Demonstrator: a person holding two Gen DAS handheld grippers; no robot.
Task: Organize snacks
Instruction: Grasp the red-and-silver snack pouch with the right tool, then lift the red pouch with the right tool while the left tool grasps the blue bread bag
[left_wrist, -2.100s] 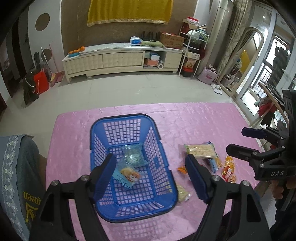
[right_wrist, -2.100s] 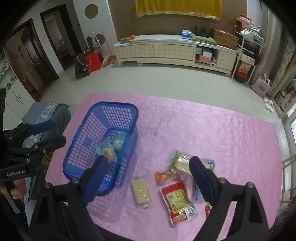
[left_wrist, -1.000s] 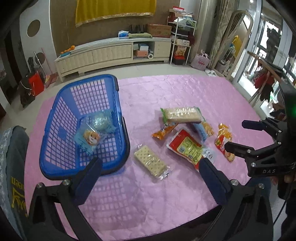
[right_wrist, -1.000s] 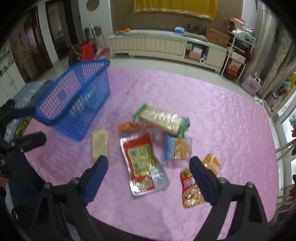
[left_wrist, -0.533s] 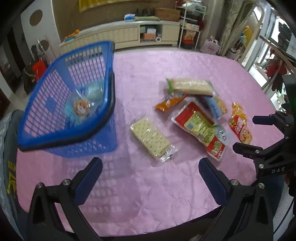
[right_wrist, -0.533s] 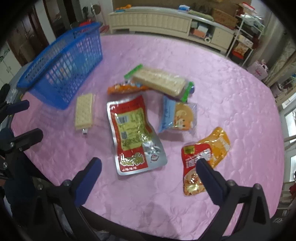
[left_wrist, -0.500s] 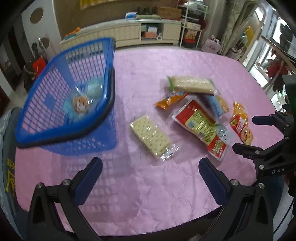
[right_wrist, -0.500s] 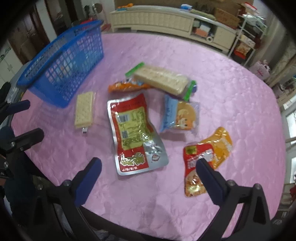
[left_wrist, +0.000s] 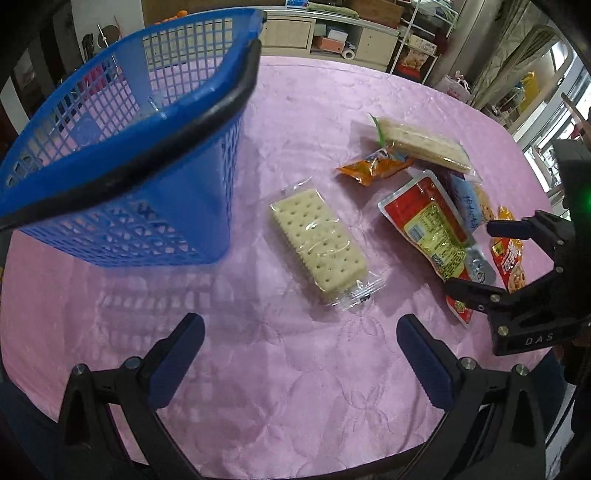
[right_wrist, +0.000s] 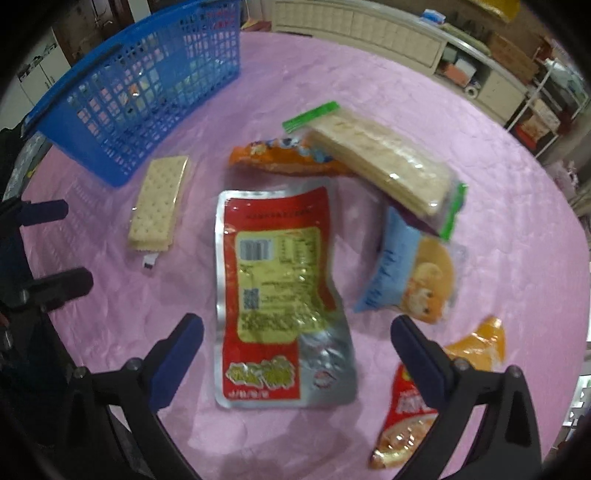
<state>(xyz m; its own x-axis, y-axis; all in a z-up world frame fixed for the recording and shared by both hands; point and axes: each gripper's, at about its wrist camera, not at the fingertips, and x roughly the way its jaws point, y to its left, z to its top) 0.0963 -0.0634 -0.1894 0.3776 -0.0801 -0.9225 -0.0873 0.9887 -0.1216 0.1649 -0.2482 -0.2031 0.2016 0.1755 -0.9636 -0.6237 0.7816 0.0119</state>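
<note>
The left claw (left_wrist: 301, 336) is pointing steeply down at the pink-covered desk (left_wrist: 295, 398), its two blue-padded jaws standing wide apart with nothing between them. The cracker pack (left_wrist: 318, 242) in clear wrap is lying flat just ahead of this claw, beside the blue basket (left_wrist: 122, 158), which is standing on the left part of the desk.

The right claw (right_wrist: 297, 334) is also pointing steeply down. Its jaws have just been opening and are now standing fully spread, gripping nothing. The lower end of the red and silver pouch (right_wrist: 280, 291) is lying flat on the desk between the two jaws, apart from both pads.

The remaining snacks are lying loose on the desk:
- The orange packet (right_wrist: 280, 157) is lying above the pouch, partly under the long wafer pack (right_wrist: 384, 162) with green ends.
- The light blue packet (right_wrist: 410, 269) is lying to the right of the pouch, its upper end tucked under the wafer pack.
- The red and orange packet (right_wrist: 424, 402) is lying partly behind the right jaw.

In the right wrist view, basket contents are showing only dimly through the mesh.
</note>
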